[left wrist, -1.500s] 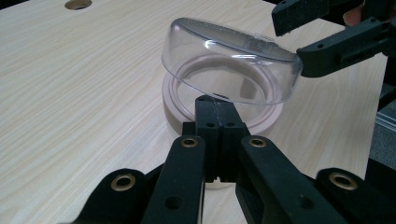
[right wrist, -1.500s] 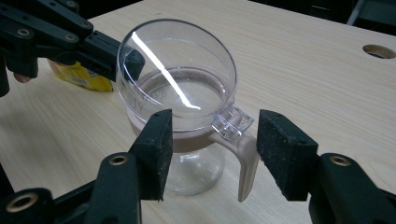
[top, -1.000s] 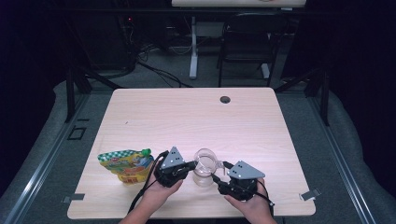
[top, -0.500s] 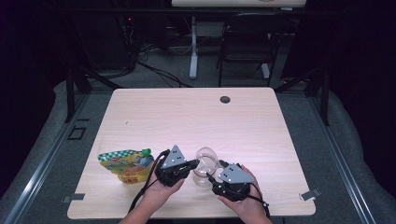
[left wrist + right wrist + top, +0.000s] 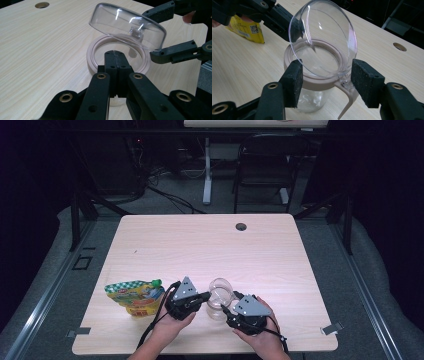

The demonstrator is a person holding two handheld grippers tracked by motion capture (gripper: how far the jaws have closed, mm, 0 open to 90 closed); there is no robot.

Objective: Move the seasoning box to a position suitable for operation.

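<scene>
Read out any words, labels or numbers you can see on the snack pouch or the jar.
Snack pouch: colourful print on the front, too small and blurred to read.
Snack pouch, yellow side: a square code and fine print, too blurred to read.
Jar and its clear lid: no text or marks to be seen.

Table (image 5: 210, 245) evenly lit from above; surroundings near black at frame edges. High view soft, low detail. White glare streaks on clear lid (image 5: 125, 23), frame centre. Near jaws slightly blurred at bottom of both gripper views.
</scene>
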